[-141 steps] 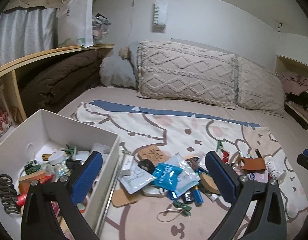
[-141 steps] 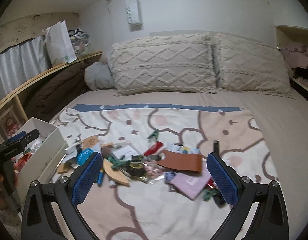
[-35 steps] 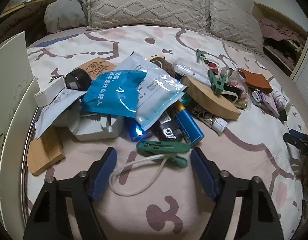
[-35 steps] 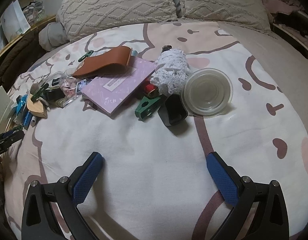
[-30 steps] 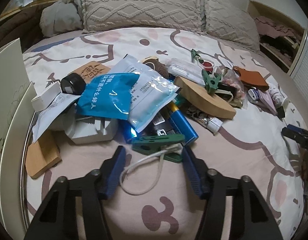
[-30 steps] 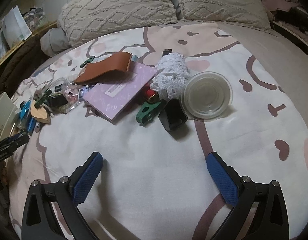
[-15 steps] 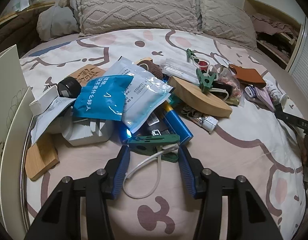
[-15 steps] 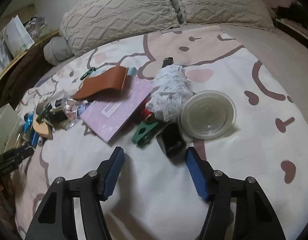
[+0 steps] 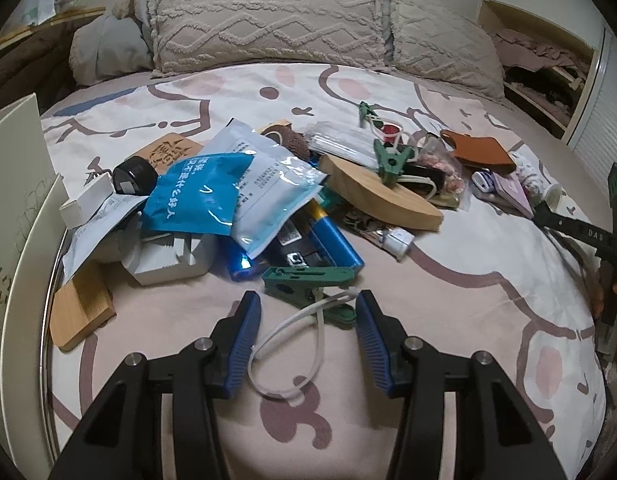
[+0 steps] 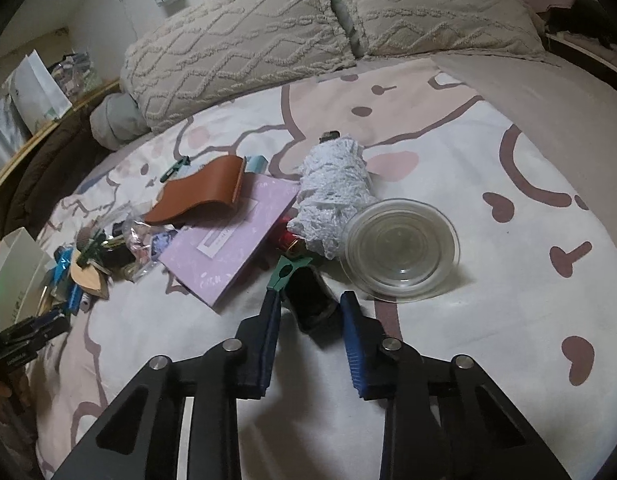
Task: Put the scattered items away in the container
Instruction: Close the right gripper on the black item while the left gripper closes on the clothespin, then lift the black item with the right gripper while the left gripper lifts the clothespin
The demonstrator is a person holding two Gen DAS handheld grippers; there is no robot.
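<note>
1. my right gripper [image 10: 308, 312] is now closing; a second ago its jaws were standing wide over bare bedding, and now they are flanking the small black object [image 10: 310, 298] beside the glass lid [image 10: 402, 250].
2. pads are looking just short of firm contact, so i am judging the grasp as not yet made.
3. my left gripper [image 9: 306, 320] is staying half-closed, having narrowed only slightly, with the green clip [image 9: 308, 278] and white cord loop [image 9: 292, 344] lying between its jaws; pads not touching either, nothing held.
4. the container [image 9: 16, 184] is sitting at the left edge of the bed; both targets are still lying on the bedspread [image 10: 508, 320].
</note>
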